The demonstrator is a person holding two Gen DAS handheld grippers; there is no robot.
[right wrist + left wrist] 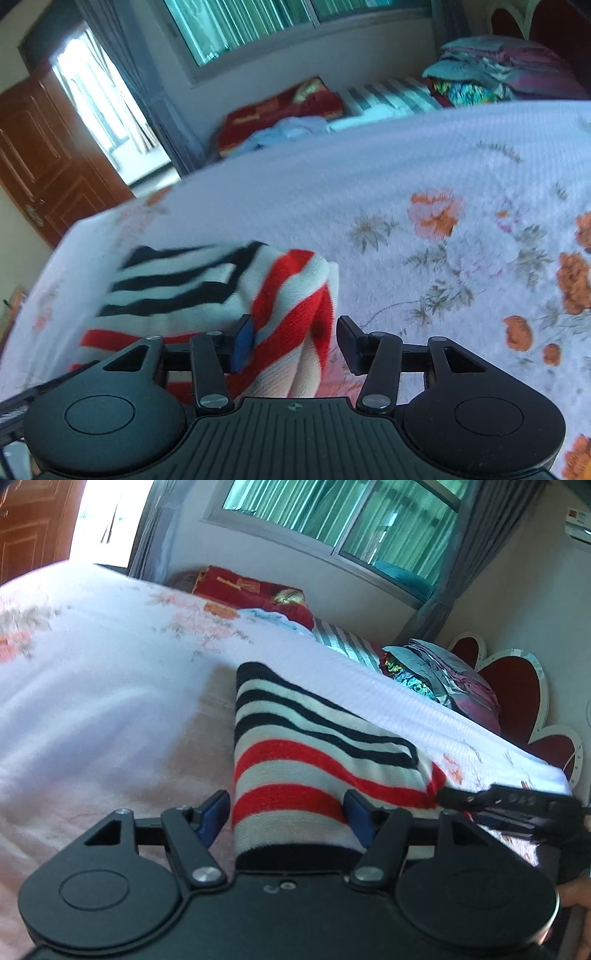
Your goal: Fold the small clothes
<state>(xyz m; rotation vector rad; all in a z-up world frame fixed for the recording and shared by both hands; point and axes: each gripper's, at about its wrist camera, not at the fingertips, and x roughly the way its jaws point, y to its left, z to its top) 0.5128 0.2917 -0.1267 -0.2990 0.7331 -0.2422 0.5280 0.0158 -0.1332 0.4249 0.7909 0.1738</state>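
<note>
A striped garment [295, 760], folded into a thick bundle of black, white and red bands, lay on the bed [110, 701] near its edge, with both tools at its near end. The left gripper [284, 819] straddled the bundle's hem end, its jaws standing wide on either side of the cloth with a gap showing at the left pad, so it gripped nothing. From this gripper the bundle ran straight ahead, long axis away from the camera, stripes lying across that axis, black bands at the far end and red ones nearest.

The right gripper [291, 341] sat at the garment's [207, 291] right corner, where a loose red-and-white fold bulged between its parted jaws; the cloth brushed the blue left pad but stood clear of the right one, so this tool also appeared to hold nothing. In the right view most of the bundle lay to the left of the jaws. The left gripper looked the better centred on the piece, the right nearer the untidy corner. Judged from this, the next move would turn on that loose fold. Pillows [498, 74] were stacked at the bed's far side.
</note>
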